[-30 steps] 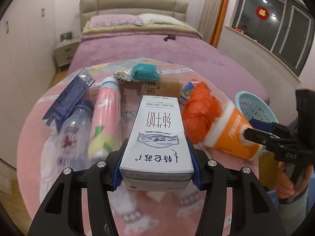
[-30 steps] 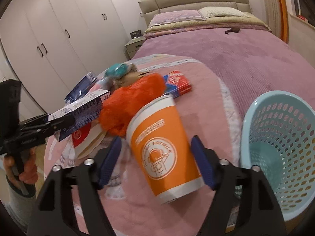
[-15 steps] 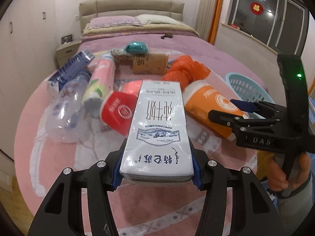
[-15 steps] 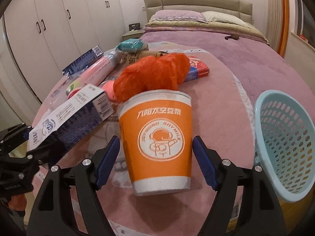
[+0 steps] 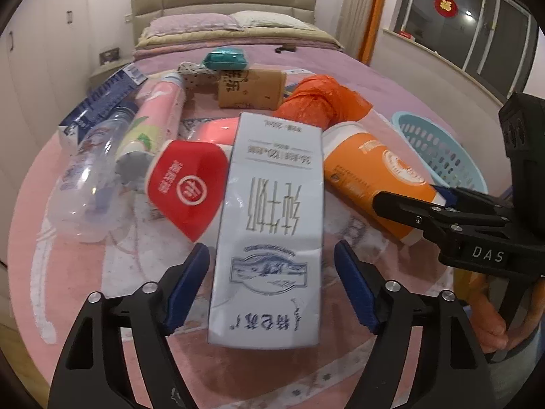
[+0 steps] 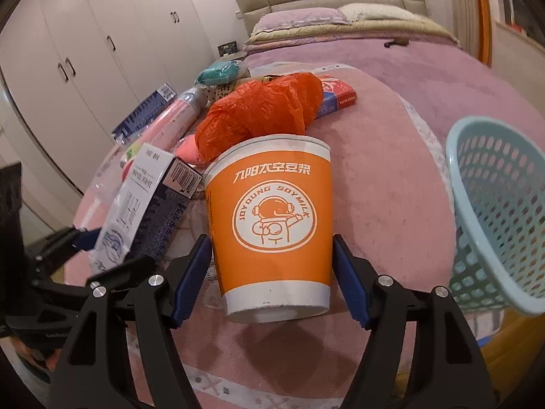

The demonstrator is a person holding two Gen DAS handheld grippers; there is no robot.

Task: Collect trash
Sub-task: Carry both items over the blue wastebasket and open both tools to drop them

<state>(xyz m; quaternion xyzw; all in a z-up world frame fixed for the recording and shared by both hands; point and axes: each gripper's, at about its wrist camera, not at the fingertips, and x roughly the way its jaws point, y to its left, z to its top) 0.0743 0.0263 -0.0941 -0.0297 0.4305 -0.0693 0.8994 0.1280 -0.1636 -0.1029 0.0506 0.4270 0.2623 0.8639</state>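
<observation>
A white milk carton (image 5: 272,225) lies between the fingers of my left gripper (image 5: 272,293); the jaws stand open with gaps on both sides of it. The carton also shows in the right wrist view (image 6: 143,204). My right gripper (image 6: 272,276) is shut on an orange soy milk cup (image 6: 272,225), upright between the blue pads. The cup shows in the left wrist view (image 5: 374,173) with my right gripper (image 5: 439,201) at its base. A light blue basket (image 6: 500,214) stands at the right, beside the cup.
On the pink round cloth (image 5: 85,272) lie a red cup (image 5: 190,187), a clear bottle (image 5: 88,173), a pink tube (image 5: 153,119), an orange plastic bag (image 5: 323,102), a brown box (image 5: 252,88), a teal pack (image 5: 224,59) and a blue box (image 5: 102,99). The bed (image 6: 442,68) lies behind.
My left gripper's jaws have opened off the milk carton, which has slipped forward and lower. My right gripper has closed on the orange cup and stood it upright.
</observation>
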